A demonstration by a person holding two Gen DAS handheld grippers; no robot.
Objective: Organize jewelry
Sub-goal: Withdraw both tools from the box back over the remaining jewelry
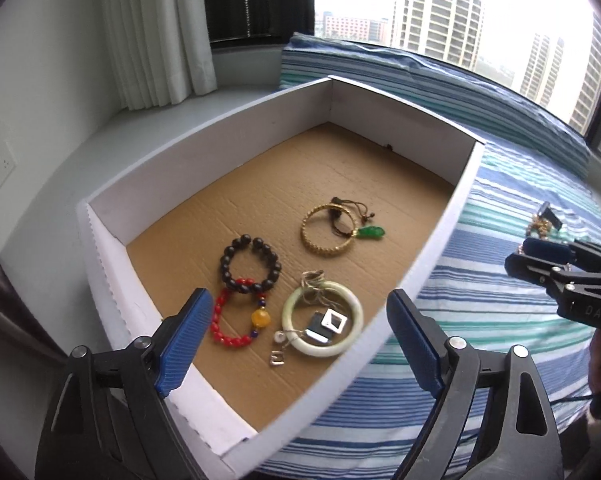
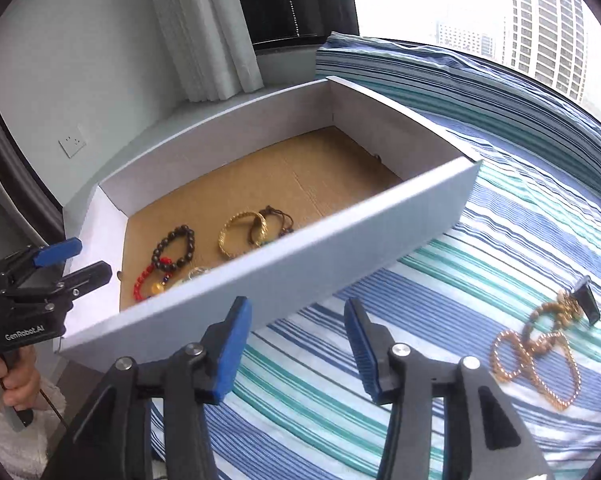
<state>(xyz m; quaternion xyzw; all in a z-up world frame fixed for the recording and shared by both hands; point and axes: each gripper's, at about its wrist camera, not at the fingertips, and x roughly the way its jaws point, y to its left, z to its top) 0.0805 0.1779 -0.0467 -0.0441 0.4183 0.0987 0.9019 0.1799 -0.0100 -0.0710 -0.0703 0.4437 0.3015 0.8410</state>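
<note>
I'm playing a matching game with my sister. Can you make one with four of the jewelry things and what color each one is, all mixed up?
Things:
1. Bangle with the little silver charms
2. Twisted bracelet farther back in the box
3. Round-bead bracelet
4. Pendant on the cord

Colors:
A. Green
B. Nearly black
C. Pale whitish green
D. Gold

Pairs: 1-C, 2-D, 3-B, 4-A

Daylit window [image 1: 440,4] with high-rises, white curtain [image 1: 156,32], grey sill [image 1: 80,148], striped bedding [image 2: 500,220].
</note>
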